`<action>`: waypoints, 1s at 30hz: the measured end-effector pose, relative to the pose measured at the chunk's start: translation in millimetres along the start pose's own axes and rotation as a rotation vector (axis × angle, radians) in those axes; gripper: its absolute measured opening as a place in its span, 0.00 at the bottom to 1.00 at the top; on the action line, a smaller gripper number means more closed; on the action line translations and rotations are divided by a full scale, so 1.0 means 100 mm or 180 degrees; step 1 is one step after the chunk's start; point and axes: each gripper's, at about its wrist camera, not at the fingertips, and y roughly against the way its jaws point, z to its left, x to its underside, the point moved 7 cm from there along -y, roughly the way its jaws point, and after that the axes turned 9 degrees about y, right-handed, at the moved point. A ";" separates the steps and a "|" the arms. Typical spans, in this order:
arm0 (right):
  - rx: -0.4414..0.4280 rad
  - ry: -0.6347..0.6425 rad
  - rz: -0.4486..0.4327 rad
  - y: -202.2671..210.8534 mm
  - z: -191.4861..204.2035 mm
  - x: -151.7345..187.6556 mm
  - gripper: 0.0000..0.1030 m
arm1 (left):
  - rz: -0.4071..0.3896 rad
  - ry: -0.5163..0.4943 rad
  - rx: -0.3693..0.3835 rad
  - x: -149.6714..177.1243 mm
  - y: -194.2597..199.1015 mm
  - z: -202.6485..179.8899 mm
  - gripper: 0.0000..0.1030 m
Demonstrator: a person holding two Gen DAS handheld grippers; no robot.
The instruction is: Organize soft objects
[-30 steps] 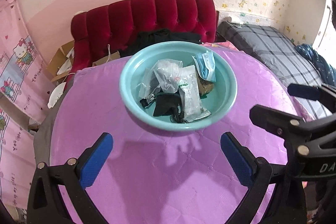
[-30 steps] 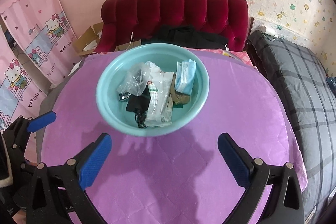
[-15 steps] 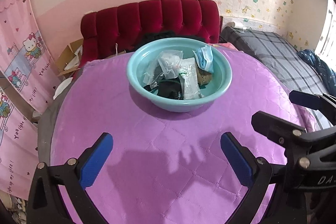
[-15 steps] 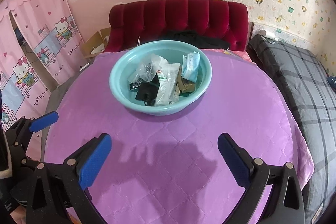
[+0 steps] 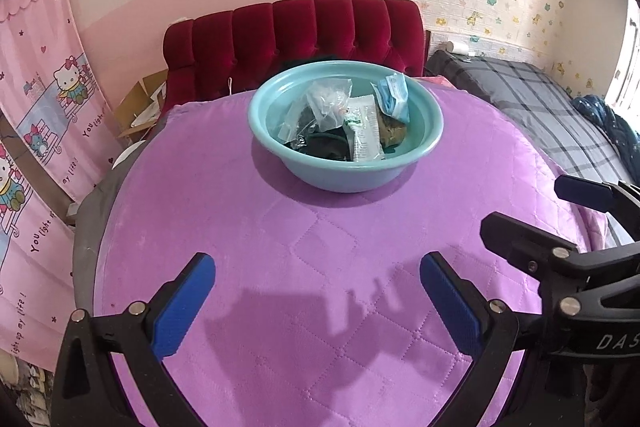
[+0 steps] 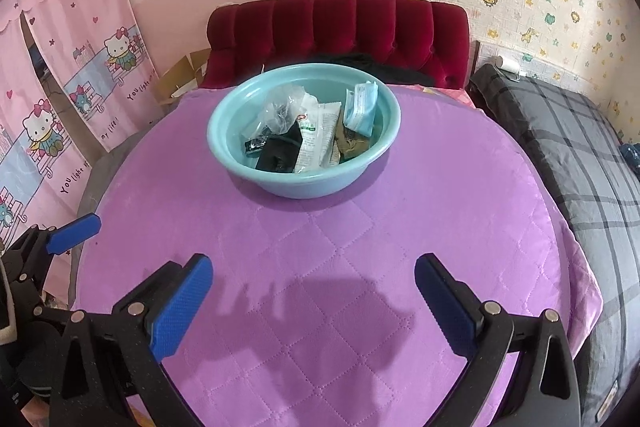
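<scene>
A teal basin (image 5: 424, 151) (image 6: 224, 147) stands at the far side of a round table with a purple quilted cover (image 5: 320, 287) (image 6: 320, 287). In it lie a clear plastic bag (image 5: 330, 99) (image 6: 282, 107), a white packet (image 5: 365, 133) (image 6: 316, 139), a blue mask pack (image 5: 394, 99) (image 6: 362, 105), black items (image 5: 324, 145) (image 6: 278, 151) and a brown piece (image 5: 394, 133) (image 6: 352, 143). My left gripper (image 5: 316, 279) is open and empty over the near table. My right gripper (image 6: 312, 279) is open and empty too. The right gripper also shows in the left wrist view (image 5: 528, 215).
A red tufted headboard (image 5: 296, 39) (image 6: 340, 31) stands behind the table. A grey plaid bed (image 5: 560, 115) (image 6: 572, 147) lies to the right. Pink cartoon curtains (image 5: 36, 131) (image 6: 60, 107) hang on the left, with cardboard boxes (image 5: 140, 107) below.
Both grippers have drawn back from the basin, which now looks smaller and farther away. More of the purple cover shows in front. Both stay open.
</scene>
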 end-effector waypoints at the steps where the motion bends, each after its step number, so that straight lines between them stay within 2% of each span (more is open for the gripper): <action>1: 0.0006 0.0004 0.0001 0.00 0.00 0.00 1.00 | -0.0006 -0.0017 0.0007 0.00 0.00 -0.01 1.00; 30: 0.0015 -0.0026 0.0002 0.03 0.01 0.06 1.00 | -0.0015 -0.0056 0.0003 0.04 0.06 -0.07 1.00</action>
